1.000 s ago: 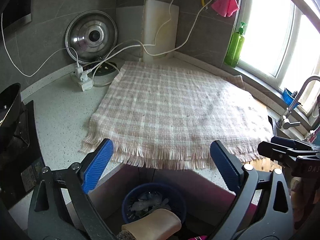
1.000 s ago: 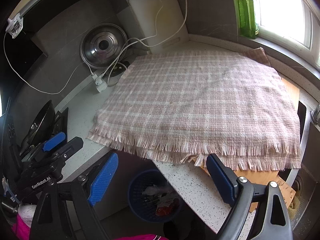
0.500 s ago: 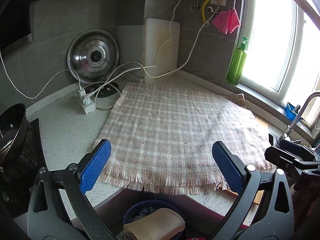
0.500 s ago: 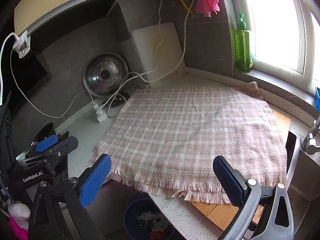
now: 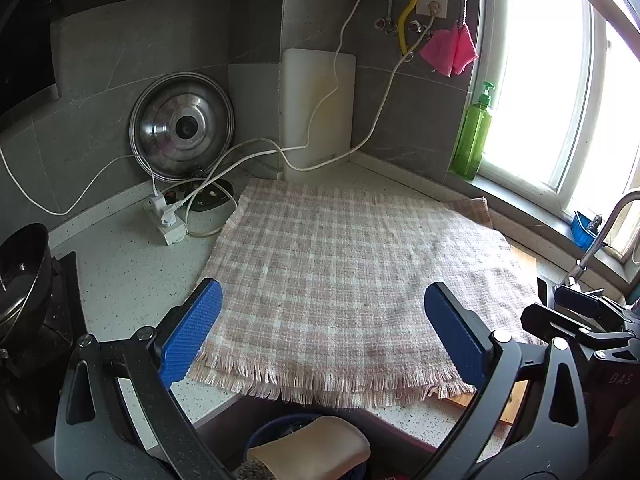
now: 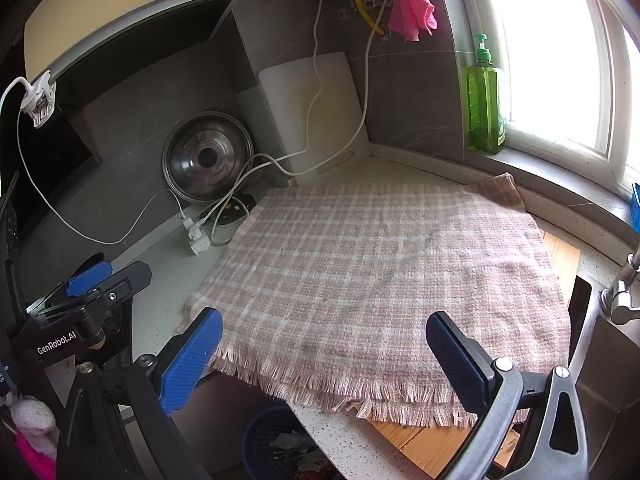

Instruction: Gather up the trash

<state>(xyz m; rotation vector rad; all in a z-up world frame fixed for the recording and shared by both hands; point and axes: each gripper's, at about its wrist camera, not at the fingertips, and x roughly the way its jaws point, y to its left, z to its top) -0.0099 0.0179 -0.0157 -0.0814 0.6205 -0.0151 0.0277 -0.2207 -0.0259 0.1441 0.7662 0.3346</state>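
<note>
We see open passage above the checked cloth (image 5: 352, 280) on the counter (image 5: 128, 268); behind it, cables (image 5: 256, 152), a pot lid (image 5: 182, 126) and a cutting board (image 5: 318, 108) crowd the corner.

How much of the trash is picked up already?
It looks nearly done. The checked cloth on the counter has no trash showing on it, and the blue bin below the counter edge already has scraps inside. Nothing is in hand: the left gripper and the right gripper are both open and empty. I can't see any trash left to collect, though the floor is mostly hidden.
</note>
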